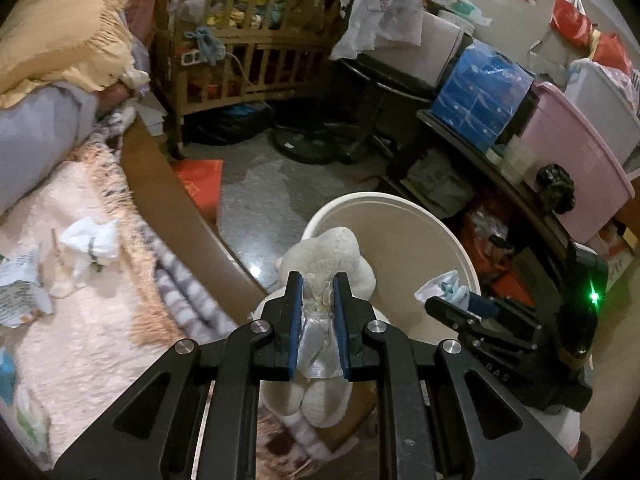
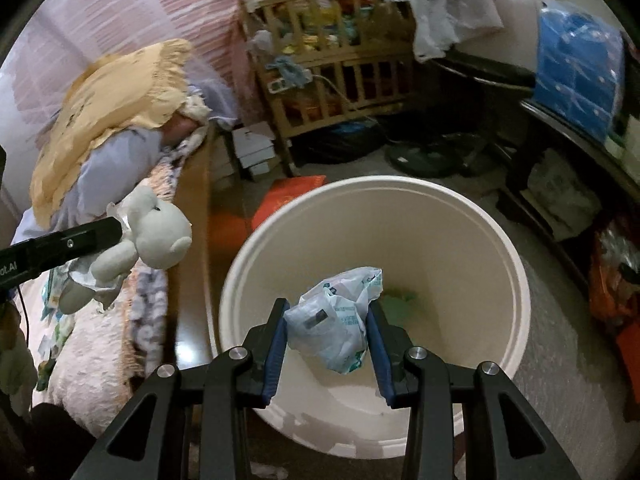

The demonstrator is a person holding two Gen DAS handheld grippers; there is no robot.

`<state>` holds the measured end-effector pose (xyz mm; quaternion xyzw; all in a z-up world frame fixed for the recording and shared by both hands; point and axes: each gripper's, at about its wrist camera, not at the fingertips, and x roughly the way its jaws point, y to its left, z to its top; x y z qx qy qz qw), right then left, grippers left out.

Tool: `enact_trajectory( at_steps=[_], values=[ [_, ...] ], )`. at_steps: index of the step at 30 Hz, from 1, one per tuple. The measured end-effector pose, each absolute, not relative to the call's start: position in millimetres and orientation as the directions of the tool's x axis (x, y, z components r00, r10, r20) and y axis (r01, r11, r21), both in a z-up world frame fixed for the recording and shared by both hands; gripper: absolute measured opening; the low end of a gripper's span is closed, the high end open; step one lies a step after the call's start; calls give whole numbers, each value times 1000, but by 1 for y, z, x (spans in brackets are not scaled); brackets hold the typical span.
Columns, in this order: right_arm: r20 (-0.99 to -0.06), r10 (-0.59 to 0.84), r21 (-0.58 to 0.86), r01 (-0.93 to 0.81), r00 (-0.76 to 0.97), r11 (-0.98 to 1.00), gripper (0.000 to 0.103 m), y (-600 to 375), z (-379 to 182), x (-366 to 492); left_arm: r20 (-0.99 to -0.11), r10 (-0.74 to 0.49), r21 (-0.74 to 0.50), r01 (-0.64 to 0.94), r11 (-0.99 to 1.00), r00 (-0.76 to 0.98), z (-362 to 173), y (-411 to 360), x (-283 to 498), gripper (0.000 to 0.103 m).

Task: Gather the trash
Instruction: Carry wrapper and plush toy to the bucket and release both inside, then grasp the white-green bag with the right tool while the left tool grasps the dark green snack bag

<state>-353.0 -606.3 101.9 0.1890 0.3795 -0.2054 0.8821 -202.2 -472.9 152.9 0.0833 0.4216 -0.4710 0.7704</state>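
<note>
Holding a wrapper (image 2: 334, 320) over the bin (image 2: 516, 280), right gripper (image 2: 328, 340) clamped on it. Left gripper (image 1: 318, 312) grips a teddy (image 1: 332, 256) at the bin's near-left rim. Drop step; next likely needs the right jaws parted.

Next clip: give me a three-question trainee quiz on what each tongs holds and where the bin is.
1. True or false: the left tongs grip a plush bear.
2. What do the right tongs hold: A) a red bag, B) a crumpled plastic wrapper, C) nothing?
3. Fill in: the wrapper hangs over the open white ____.

Key: 1 true; 2 B; 3 bucket.
</note>
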Motion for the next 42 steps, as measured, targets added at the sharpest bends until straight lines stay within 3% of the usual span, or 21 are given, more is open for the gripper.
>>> enact_trajectory(
  at_steps=[7,10,13,16,17,21,22,27,34,42],
  values=[
    [-752,-233,181,532,617,827,37,-616,95,-354,-731,-663,-308,792,528,158,139,-495,-201,13],
    [-748,-251,180,552,614,814,48,-620,93,-356,-731,-668,-325,788,523,142,135,-502,-199,13],
    [-747,-268,183,575,609,798,50,-624,92,-359,-728,-672,-339,783,521,132,131,-507,-199,13],
    [-756,-273,181,590,596,787,74,-628,88,-360,-709,-696,-378,774,508,111,129,-511,-196,13],
    [-755,-268,189,590,599,785,75,-629,88,-361,-701,-706,-398,768,502,98,128,-511,-195,14],
    [-745,-265,210,592,612,778,75,-631,90,-365,-686,-724,-441,752,490,69,126,-507,-191,43],
    [-740,-264,217,591,618,777,75,-631,92,-366,-688,-722,-438,751,494,73,127,-505,-191,46],
    [-736,-253,222,577,628,786,75,-624,92,-366,-707,-697,-392,756,524,117,136,-487,-192,46],
    [-739,-235,192,531,632,825,75,-599,95,-351,-735,-615,-223,756,616,284,144,-443,-195,46],
    [-730,-195,200,477,655,856,75,-562,98,-334,-737,-556,-145,712,687,385,144,-390,-189,46]
  ],
)
